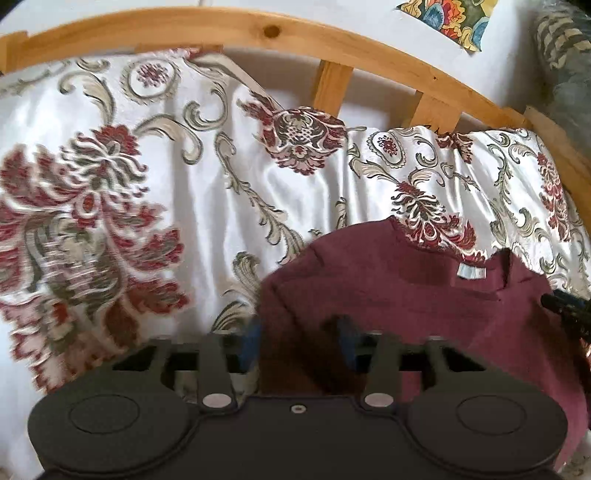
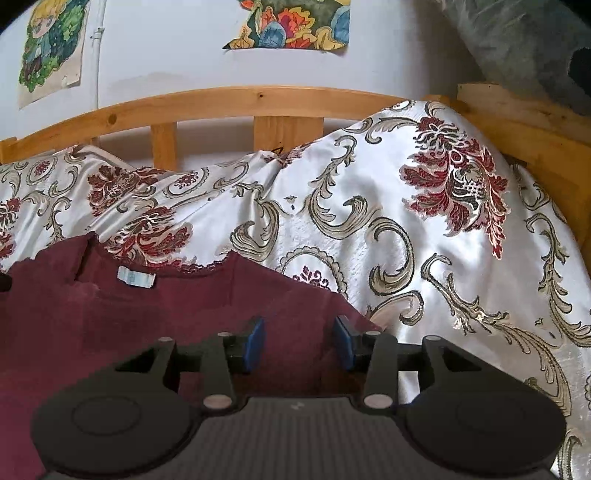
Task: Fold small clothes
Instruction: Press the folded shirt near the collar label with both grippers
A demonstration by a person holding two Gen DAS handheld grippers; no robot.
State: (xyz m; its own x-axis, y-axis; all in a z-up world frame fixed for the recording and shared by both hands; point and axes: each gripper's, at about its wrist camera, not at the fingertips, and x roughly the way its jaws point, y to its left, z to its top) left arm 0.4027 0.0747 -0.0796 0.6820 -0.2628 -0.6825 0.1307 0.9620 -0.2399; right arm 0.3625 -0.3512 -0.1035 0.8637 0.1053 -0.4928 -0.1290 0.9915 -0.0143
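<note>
Jaws of both grippers stand apart, pressing nothing, over the maroon top (image 2: 177,306), lying flat with lace-trimmed neckline.

Even, soft daylight in both views; no hard shadows. Sheen on the satin bedspread (image 1: 229,192), brightest patch toward its right edge in the right wrist view (image 2: 480,266). Left wrist view motion-blurred, worst at the bedspread's left edge; right wrist view sharp. Fisheye bows the wooden bed rail (image 1: 258,29); corners vignette dark.
</note>
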